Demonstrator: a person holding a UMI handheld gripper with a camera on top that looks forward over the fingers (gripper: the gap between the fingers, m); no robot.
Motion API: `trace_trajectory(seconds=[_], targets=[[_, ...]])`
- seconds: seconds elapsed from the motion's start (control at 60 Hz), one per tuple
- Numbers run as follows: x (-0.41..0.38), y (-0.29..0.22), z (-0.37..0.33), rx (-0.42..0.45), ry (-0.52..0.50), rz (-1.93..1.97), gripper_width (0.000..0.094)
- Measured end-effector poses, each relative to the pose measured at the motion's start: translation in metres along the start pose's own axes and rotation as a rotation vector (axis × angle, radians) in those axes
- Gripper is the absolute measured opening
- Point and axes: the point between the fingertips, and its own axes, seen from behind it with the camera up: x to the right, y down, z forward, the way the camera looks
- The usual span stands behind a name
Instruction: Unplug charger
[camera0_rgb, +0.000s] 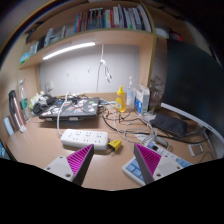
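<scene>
From the gripper view, the gripper (113, 163) hangs above a cluttered wooden tabletop (40, 148). Its two fingers are spread wide apart, with nothing held between them; the left pad (80, 160) and the right pad (150, 160) both show their magenta inner faces.

Just ahead of the left finger lies a white power strip (84, 137), set at a slight angle on the tabletop. A yellow plug (115, 145) sits just beside its near end, between the two fingers and a little beyond their tips; whether this is the charger itself cannot be told. Thin cables (128, 128) trail from that area toward the back of the tabletop.

Beyond the power strip a dark, flat device (68, 108) rests with wires piled on it. Near it, further back, stand a yellow bottle (121, 98) and a white bottle (139, 98), close together. A dark laptop (170, 125) lies off to the right side. Above everything, a shelf (95, 40) holds a row of books (110, 17), and a light strip (68, 50) glows beneath it.
</scene>
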Motion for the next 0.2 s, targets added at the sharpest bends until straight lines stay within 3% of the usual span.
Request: trace_trajectory(seconds=[0.2], targets=[[0.016,0.009,-0.087,0.104,0.019,0.001,0.0882]])
